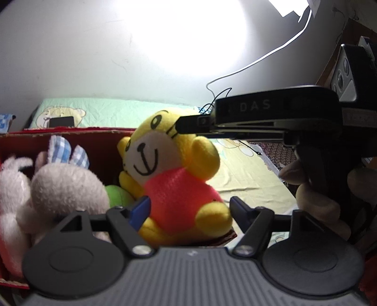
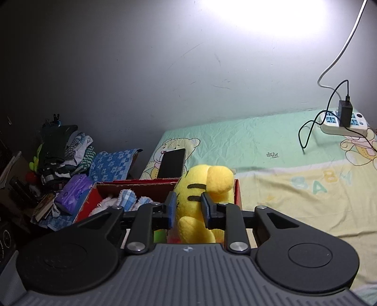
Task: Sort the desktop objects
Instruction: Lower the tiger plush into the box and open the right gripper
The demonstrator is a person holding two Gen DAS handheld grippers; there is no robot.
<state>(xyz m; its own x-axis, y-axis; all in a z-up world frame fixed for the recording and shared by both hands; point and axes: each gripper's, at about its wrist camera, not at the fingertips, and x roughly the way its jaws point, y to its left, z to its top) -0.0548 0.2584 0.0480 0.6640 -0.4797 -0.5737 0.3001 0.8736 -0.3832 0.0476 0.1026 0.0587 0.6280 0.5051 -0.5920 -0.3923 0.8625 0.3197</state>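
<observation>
Already, plush toys are sitting in the red box point(image 2: 89, 200); at centre frame the right gripper point(image 2: 188, 209) is clamping the yellow tiger plush point(image 2: 202, 186) over its rim, while the left gripper point(image 1: 188, 209) is hovering open-jawed. Release remains.

A bright light point(image 2: 264, 14) is glaring on the grey, scuffed wall point(image 2: 141, 77) far ahead of the fingers, washing out its upper part. Beyond the fingertips, a bed sheet point(image 2: 271, 141) in pale green and yellow with bear prints is lying wrinkled against the wall. A white power strip point(image 2: 345, 127) is sitting on it, ahead and right of the fingers, cables trailing. To the left, a heap of what is probably folded clothing point(image 2: 68, 150) is piling up in shadow.
</observation>
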